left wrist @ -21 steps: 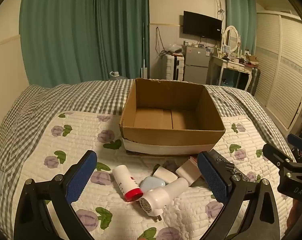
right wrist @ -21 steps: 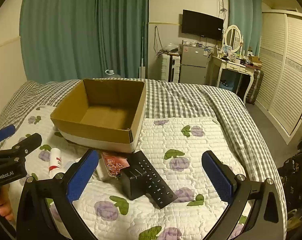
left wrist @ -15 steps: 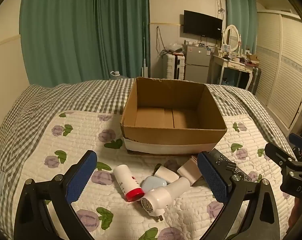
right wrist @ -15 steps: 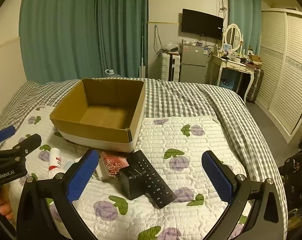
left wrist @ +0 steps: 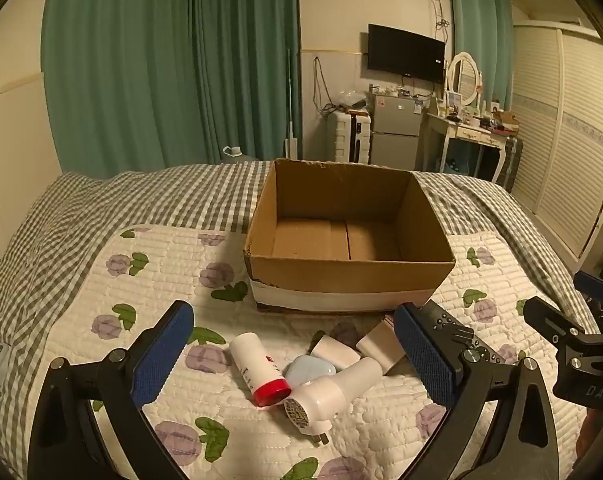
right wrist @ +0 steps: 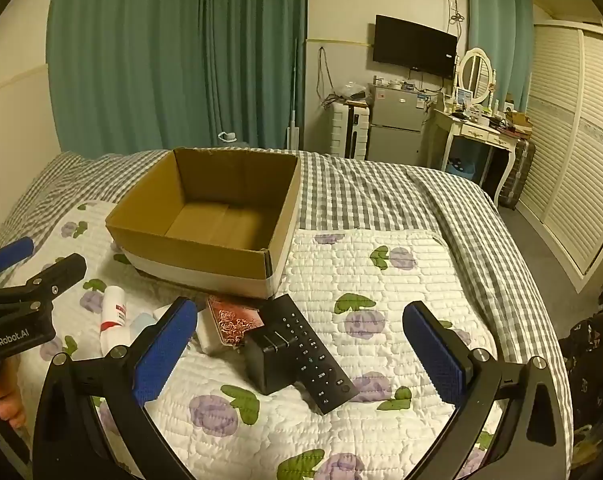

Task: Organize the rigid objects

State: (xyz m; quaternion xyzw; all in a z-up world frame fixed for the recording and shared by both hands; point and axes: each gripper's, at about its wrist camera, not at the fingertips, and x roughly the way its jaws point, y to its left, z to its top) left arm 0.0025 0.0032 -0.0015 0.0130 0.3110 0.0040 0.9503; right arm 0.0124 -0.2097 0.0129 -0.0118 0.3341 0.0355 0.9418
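Nothing is being carried yet. The left gripper [left wrist: 293, 354] is being held spread wide, nothing between its pads, and the right gripper [right wrist: 299, 346] is likewise being held wide apart and empty, both angled down over the bed [right wrist: 381, 216].

The cardboard box [left wrist: 349, 236] is sitting on the quilt [right wrist: 381, 276] toward the middle of the bed, and its floor is being shown bare in both views: by that reading, the sorting is judged not yet begun, and every item is left to be moved.

The clutter is being kept just in front of the box's near wall, toward the foot edge of the bed. A white bottle with a red cap [left wrist: 258, 368] is lying on its side, its cap toward the camera. A white plug-in device [left wrist: 333, 392] with two prongs is lying beside it, a pale blue case [left wrist: 310, 370] tucked between them and touching both. Two small white boxes [left wrist: 335, 350] are lying behind. A black remote control [right wrist: 313, 354] is lying flat, with a black block [right wrist: 267, 362] against its left side, and a clear box of pinkish clips [right wrist: 231, 326] is being seen just beyond.

All are looking hard-shelled and small.
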